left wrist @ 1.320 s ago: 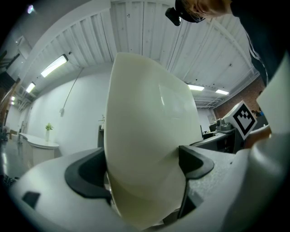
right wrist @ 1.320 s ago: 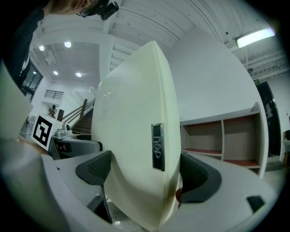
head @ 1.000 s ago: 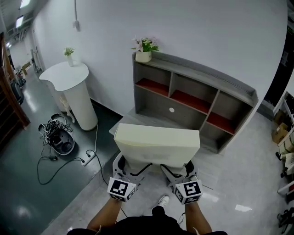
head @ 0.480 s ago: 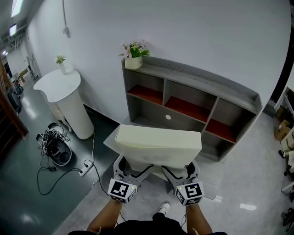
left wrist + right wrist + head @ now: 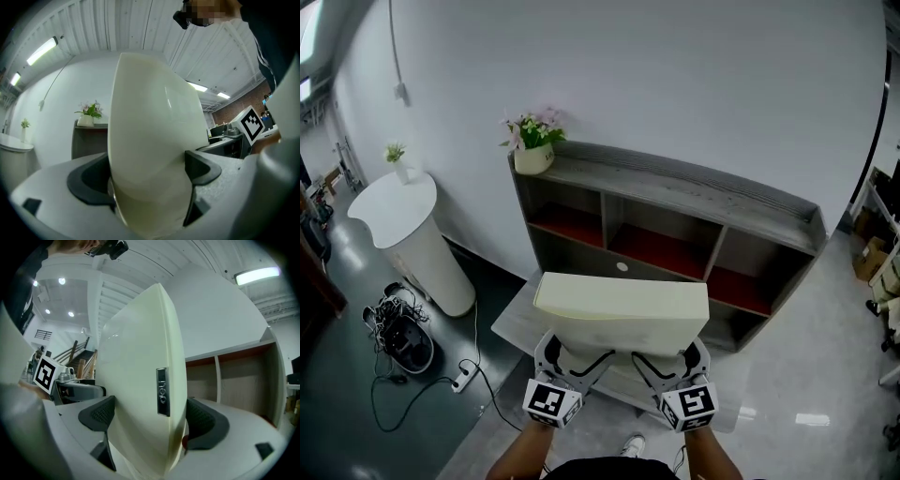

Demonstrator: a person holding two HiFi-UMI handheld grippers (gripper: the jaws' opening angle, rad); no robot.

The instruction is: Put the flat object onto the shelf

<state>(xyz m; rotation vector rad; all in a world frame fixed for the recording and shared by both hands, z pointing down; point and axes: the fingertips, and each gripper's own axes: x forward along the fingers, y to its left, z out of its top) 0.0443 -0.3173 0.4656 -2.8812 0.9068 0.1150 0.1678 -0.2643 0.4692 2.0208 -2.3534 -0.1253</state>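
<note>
A flat cream-white cushion-like slab (image 5: 621,311) is held level in front of me, both grippers clamped on its near edge. My left gripper (image 5: 565,359) is shut on its left part and my right gripper (image 5: 672,360) on its right part. In the left gripper view the slab (image 5: 152,154) fills the gap between the jaws. The right gripper view shows the slab (image 5: 140,390) with a small dark label on its edge. The grey shelf unit (image 5: 675,202) with red-floored compartments stands against the wall just beyond the slab.
A pot of flowers (image 5: 532,142) sits on the shelf's top at its left end. A white round pedestal (image 5: 403,234) with a small plant stands at left, with cables and a power strip (image 5: 403,337) on the floor. A low grey platform (image 5: 520,319) lies under the slab.
I have come closer to the shelf; it looms larger and nearer the slab. Both grippers keep the same hold on the slab.
</note>
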